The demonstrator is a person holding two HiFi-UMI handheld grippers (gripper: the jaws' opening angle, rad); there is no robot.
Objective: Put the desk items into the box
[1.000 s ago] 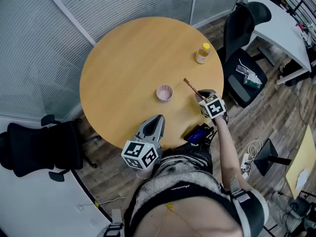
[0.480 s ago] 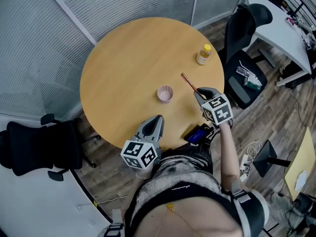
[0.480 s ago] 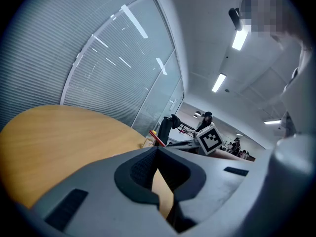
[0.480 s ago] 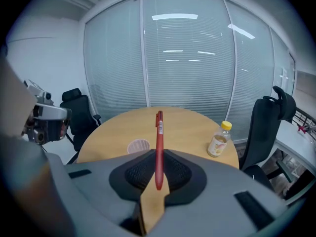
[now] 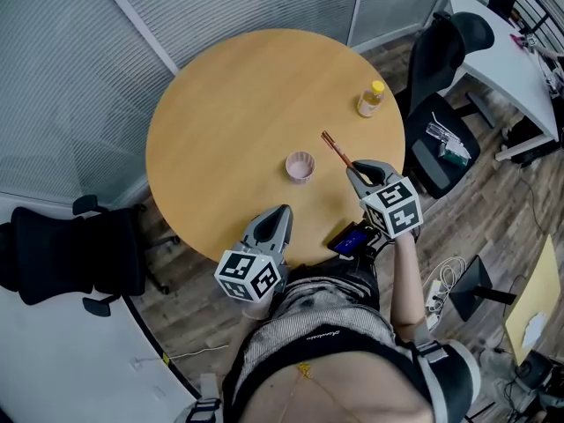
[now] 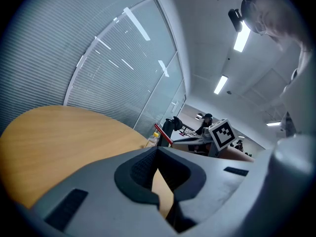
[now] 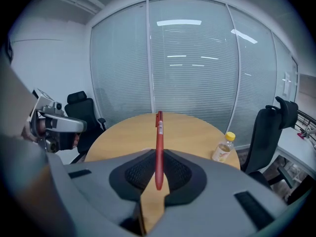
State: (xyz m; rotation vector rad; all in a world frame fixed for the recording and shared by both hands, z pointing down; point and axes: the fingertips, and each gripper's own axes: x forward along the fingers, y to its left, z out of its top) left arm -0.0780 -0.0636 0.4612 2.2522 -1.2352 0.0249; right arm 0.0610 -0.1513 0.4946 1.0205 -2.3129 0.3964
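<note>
A round wooden table (image 5: 229,104) carries a small pink cup-like box (image 5: 300,166) near its middle and a yellow-capped bottle (image 5: 371,99) at the far right. My right gripper (image 5: 361,171) is shut on a red pen (image 5: 336,150), held above the table right of the pink box. In the right gripper view the pen (image 7: 159,142) stands upright between the pads of that gripper (image 7: 158,154), with the bottle (image 7: 224,147) to the right. My left gripper (image 5: 280,217) hovers at the table's near edge, jaws together and empty (image 6: 158,149).
A black office chair (image 5: 441,86) stands right of the table and another (image 5: 70,263) at the left. A white desk (image 5: 502,51) is at the far right. A dark blue device (image 5: 352,238) lies by the table's near edge. Blinds line the glass wall behind.
My right gripper has risen off the table with the red pen still in it. The left gripper has stayed where it was.
</note>
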